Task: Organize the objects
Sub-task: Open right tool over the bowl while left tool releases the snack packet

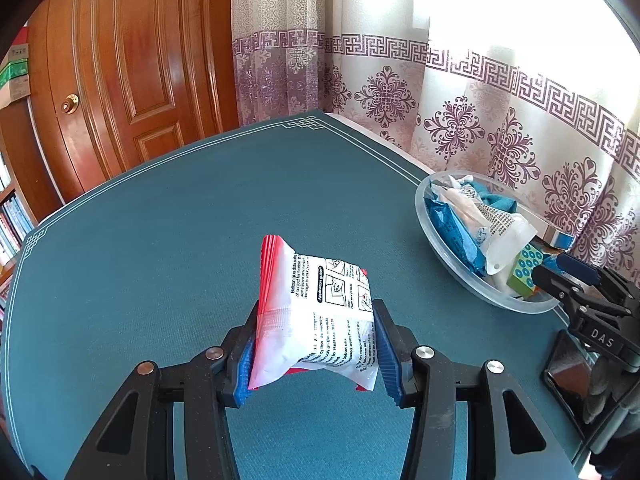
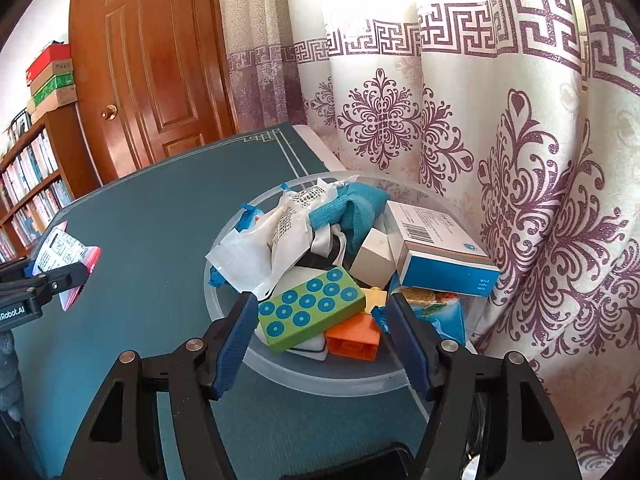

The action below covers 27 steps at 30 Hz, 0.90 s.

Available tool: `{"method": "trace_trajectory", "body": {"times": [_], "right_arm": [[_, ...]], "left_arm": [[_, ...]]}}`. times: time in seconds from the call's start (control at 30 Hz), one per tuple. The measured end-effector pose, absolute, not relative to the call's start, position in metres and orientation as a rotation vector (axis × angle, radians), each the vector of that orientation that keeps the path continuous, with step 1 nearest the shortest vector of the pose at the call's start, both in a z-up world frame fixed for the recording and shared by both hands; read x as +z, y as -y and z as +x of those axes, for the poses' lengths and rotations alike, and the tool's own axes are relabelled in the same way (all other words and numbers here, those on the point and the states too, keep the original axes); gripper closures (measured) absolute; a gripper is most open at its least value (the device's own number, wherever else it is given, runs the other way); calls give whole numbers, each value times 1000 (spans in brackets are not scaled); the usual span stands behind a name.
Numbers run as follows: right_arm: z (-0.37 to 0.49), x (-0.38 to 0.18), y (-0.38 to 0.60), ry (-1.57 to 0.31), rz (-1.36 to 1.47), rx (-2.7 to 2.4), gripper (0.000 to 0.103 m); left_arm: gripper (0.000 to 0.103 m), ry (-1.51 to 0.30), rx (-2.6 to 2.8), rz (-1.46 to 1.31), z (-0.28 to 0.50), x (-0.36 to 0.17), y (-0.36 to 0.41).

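Observation:
My left gripper (image 1: 318, 308) is shut on a white and red printed packet (image 1: 328, 312) and holds it above the teal table (image 1: 160, 240). The same packet (image 2: 60, 252) shows at the left edge of the right wrist view. A clear plastic bowl (image 2: 320, 376) at the table's right side holds several things: a green block with blue dots (image 2: 312, 308), an orange block (image 2: 354, 340), a blue and white box (image 2: 436, 248), a teal cloth (image 2: 352, 208) and a white pouch (image 2: 260, 248). My right gripper (image 2: 320, 308) stands open over the bowl, its fingers on either side of the green block.
A patterned curtain (image 1: 520, 120) hangs right behind the bowl (image 1: 424, 200). A wooden door (image 1: 132, 60) stands beyond the table's far edge and a bookshelf (image 2: 32, 184) to the left. A dark flat slab (image 1: 568, 376) lies near the table's right edge.

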State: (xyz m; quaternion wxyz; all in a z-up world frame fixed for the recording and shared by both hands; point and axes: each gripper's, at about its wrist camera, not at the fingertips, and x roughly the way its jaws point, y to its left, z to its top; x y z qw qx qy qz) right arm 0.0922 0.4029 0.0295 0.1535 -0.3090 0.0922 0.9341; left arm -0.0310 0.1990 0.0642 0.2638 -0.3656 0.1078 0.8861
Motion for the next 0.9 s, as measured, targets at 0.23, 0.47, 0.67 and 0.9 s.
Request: {"method": "trace_trajectory", "body": {"times": [0.23, 0.47, 0.67, 0.9], "right_arm": [[114, 29, -396, -256, -894, 2710, 35], [128, 27, -401, -271, -906, 2720, 35], [135, 26, -410, -302, -907, 2723, 35], [139, 23, -422, -359, -898, 2719, 35]], "left_arm": [[51, -299, 2340, -981, -26, 68, -227], [51, -286, 2261, -964, -22, 76, -263], [51, -286, 2198, -924, -18, 90, -300], [51, -294, 2138, -885, -12, 100, -343]]}}
